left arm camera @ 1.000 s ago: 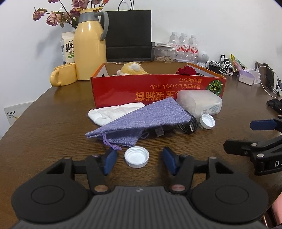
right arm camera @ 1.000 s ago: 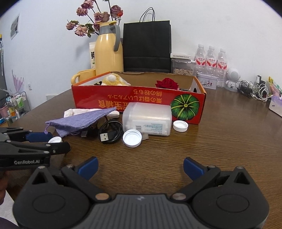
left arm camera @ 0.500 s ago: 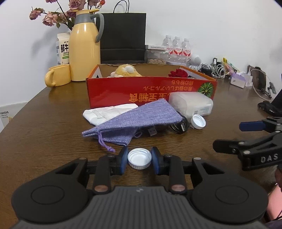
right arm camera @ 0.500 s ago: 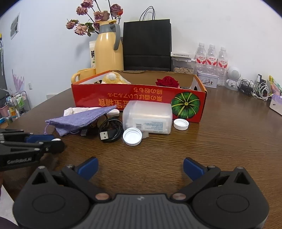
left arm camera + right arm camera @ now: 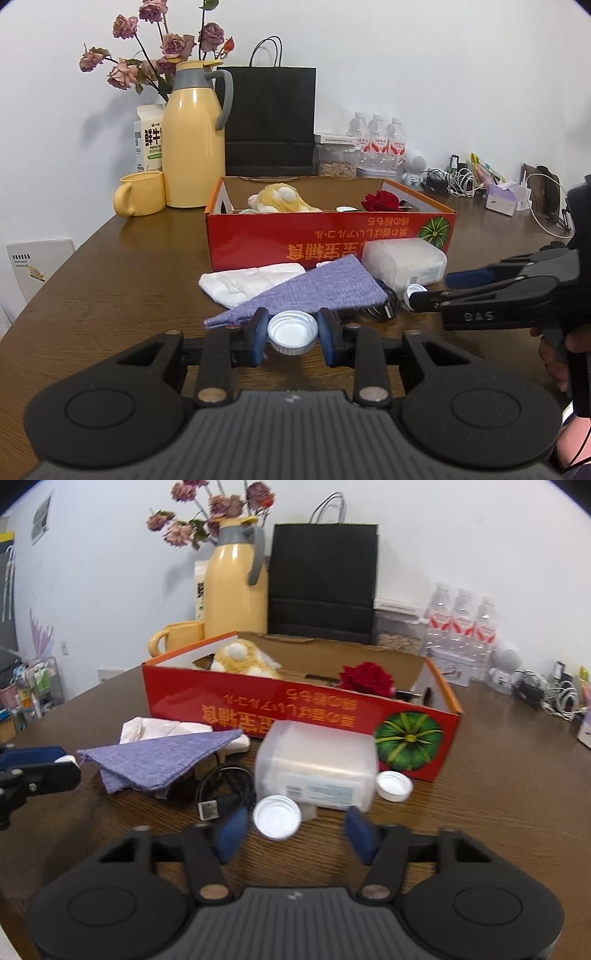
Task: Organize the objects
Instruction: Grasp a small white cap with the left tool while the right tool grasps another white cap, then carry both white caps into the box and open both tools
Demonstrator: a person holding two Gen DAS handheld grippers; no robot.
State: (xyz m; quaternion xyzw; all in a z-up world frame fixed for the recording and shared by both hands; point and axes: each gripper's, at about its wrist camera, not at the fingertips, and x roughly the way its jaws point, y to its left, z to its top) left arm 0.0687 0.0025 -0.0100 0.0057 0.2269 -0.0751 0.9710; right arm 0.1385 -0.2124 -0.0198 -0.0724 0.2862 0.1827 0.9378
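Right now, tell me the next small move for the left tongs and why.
Probably carry the white cap up and forward over the red box before letting go. The left tongs are already shut on it, and the box, holding a plush toy and a rose, sits just ahead.

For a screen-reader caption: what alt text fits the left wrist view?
The left gripper grips a white bottle cap above a brown table. Beyond lie a purple pouch, white cloth and a red box.
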